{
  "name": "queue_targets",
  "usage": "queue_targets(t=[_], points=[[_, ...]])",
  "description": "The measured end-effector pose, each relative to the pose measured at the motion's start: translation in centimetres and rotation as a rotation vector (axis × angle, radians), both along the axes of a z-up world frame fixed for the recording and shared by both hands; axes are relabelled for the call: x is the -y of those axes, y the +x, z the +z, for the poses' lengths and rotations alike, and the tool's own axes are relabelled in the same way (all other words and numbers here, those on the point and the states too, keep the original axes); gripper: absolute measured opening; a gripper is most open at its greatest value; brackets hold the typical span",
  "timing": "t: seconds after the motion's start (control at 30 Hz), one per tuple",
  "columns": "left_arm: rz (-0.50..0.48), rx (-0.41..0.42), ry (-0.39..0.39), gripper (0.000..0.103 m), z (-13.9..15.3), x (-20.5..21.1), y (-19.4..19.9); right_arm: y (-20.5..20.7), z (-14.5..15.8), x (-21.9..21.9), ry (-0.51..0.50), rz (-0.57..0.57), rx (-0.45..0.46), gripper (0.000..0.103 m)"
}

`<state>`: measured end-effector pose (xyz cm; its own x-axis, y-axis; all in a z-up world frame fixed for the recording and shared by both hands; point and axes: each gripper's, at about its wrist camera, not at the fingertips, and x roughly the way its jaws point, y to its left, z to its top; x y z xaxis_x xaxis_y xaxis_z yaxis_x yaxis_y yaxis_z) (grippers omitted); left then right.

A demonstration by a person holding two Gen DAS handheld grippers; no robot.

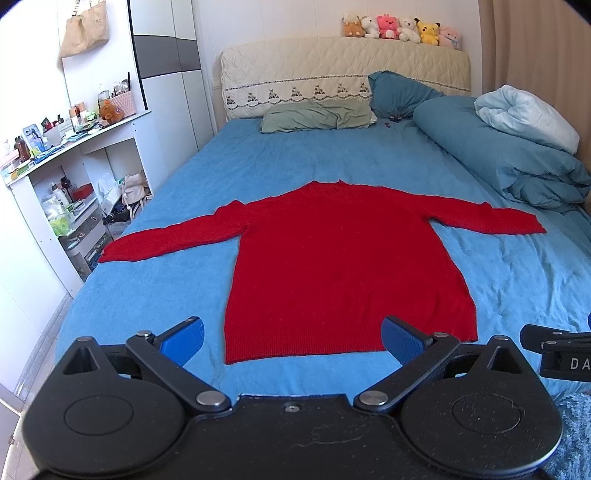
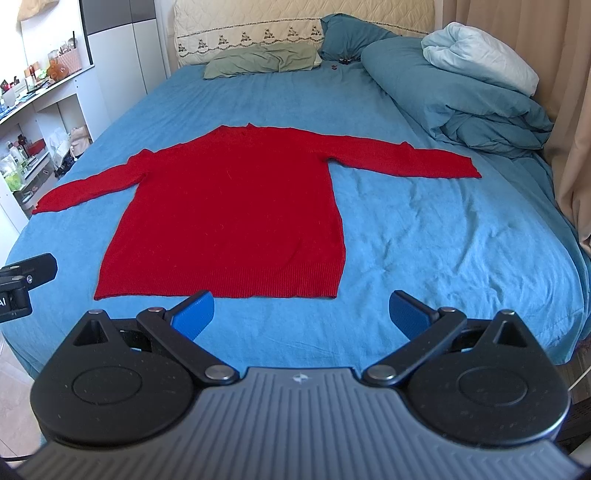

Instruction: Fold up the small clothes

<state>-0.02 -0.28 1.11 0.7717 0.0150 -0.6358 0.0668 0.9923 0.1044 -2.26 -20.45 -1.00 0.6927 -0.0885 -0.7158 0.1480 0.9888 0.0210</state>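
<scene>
Red sweater [image 1: 343, 266] lies flat, collar toward headboard [image 1: 343, 70], sleeves outspread.

A red sweater [image 2: 229, 206] is lying flat on the blue bed [image 2: 443, 236], both sleeves stretching out to the sides and its ribbed hem facing the camera. The right gripper [image 2: 301, 317] is hovering just short of that hem, its blue fingers [image 2: 194, 317] standing wide apart and touching nothing. Part of the left gripper [image 2: 22, 284] is showing at the left edge. A green pillow [image 2: 262, 61] and a bunched blue duvet [image 2: 461, 99] are resting near the headboard [image 2: 243, 26].
</scene>
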Motion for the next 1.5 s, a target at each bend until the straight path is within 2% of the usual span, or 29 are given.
queue_targets(t=[1.5], points=[[-0.008,0.013,-0.013,0.103,0.54,0.09,-0.5,-0.45,0.17,0.05,0.001,0.0,0.014,0.103]])
